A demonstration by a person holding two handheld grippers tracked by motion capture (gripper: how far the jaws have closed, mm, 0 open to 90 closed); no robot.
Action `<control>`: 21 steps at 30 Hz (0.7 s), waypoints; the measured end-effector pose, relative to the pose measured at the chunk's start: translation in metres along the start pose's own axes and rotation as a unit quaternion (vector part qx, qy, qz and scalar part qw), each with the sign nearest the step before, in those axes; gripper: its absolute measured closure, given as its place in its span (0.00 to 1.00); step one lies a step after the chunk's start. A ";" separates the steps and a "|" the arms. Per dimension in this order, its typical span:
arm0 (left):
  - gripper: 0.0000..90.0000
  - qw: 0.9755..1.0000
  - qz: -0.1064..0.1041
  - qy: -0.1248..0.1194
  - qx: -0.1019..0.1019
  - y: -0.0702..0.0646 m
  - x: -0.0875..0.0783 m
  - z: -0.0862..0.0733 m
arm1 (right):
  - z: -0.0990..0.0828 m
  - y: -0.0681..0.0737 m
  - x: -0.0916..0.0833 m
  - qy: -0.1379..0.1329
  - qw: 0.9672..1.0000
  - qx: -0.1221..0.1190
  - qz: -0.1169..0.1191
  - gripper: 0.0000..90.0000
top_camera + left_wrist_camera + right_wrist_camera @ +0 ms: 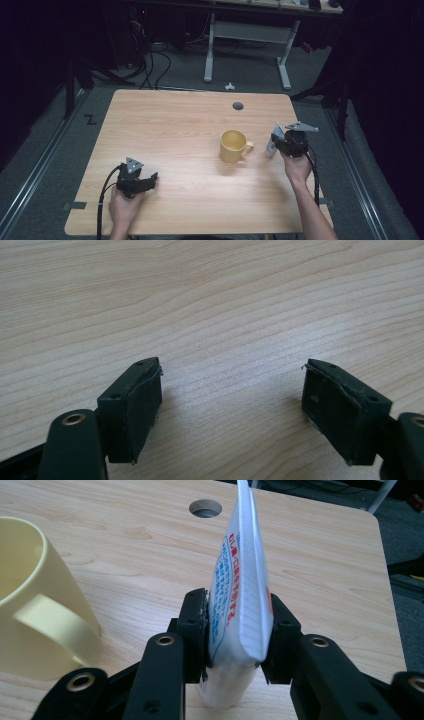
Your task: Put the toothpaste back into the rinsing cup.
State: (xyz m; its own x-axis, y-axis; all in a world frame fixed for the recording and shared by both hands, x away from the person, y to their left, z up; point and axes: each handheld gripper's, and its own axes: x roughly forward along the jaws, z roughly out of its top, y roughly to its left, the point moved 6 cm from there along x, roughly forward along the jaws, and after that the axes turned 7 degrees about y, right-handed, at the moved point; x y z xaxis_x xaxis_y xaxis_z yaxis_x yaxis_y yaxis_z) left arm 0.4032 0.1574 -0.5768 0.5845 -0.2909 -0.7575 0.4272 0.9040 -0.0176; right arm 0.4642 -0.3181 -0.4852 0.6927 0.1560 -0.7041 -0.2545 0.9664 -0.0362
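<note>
Right gripper view: right tool pinches a white squeeze tube with red and blue print, pads pressed on both flat sides, the tube standing upright on its cap end on the light wood-grain surface. Pale yellow ceramic mug at 9 o'clock of the tube, near but apart, handle turned toward the tool. Round cable hole in the surface farther off at 11 o'clock. High view: left tool near the front edge at 7 o'clock of the mug, well apart from it. Left gripper view: left tool spread wide, nothing between the pads, bare surface under it.
</note>
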 end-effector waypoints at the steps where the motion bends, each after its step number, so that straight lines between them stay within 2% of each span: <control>1: 0.27 1.000 0.000 0.000 0.000 0.000 0.000 0.000 | 0.000 0.000 0.000 0.000 1.000 0.000 0.001 0.76; 11: 0.27 1.000 0.000 0.000 0.000 0.000 0.000 0.000 | 0.001 0.003 -0.005 0.006 1.000 -0.009 0.018 0.77; 21: 0.27 1.000 0.000 0.000 0.000 0.000 0.000 0.000 | 0.005 0.008 -0.014 -0.005 0.999 -0.019 0.035 0.78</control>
State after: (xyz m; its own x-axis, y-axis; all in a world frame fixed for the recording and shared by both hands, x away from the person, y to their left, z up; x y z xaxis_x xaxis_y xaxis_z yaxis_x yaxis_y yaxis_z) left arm 0.4032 0.1574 -0.5768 0.5844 -0.2908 -0.7576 0.4272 0.9040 -0.0175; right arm 0.4560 -0.3115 -0.4723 0.6784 0.2249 -0.6994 -0.3275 0.9447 -0.0139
